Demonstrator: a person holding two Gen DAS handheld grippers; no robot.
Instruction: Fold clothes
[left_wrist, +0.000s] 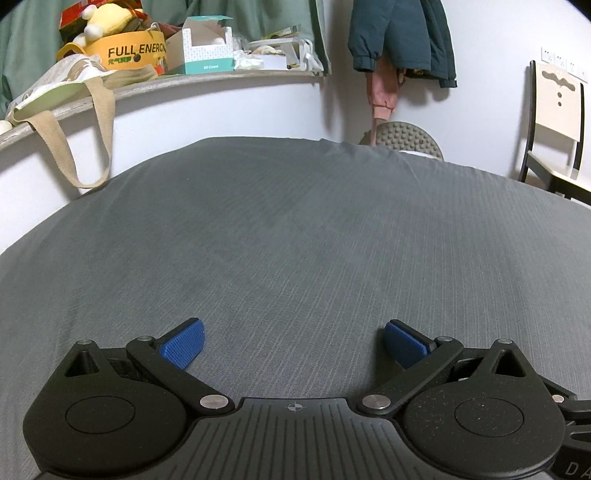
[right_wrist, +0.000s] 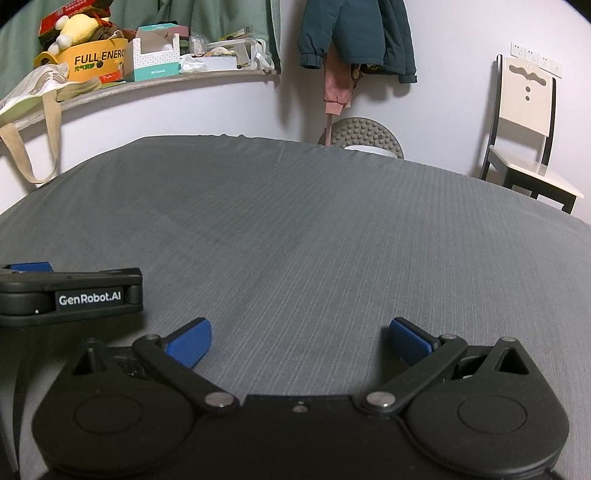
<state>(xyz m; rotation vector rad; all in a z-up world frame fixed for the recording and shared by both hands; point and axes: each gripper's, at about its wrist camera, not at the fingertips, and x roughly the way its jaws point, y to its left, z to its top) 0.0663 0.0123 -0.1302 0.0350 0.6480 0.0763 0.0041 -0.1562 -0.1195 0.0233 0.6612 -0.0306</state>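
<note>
Both grippers hover spread wide, grasping nothing: left gripper (left_wrist: 293, 343); right gripper (right_wrist: 299, 341). Grey bedsheet (left_wrist: 295, 229) stretches ahead; chair (right_wrist: 524, 122) stands far right.

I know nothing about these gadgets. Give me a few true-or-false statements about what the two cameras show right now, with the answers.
1. Both the left gripper and the right gripper are open. True.
2. A shirt is clamped in the right gripper. False: it holds nothing.
3. The grey bed cover has no garment lying on it in view. True.
4. The chair stands left of the bed. False: it stands to the right.
5. A dark green jacket hangs on the wall. True.
</note>
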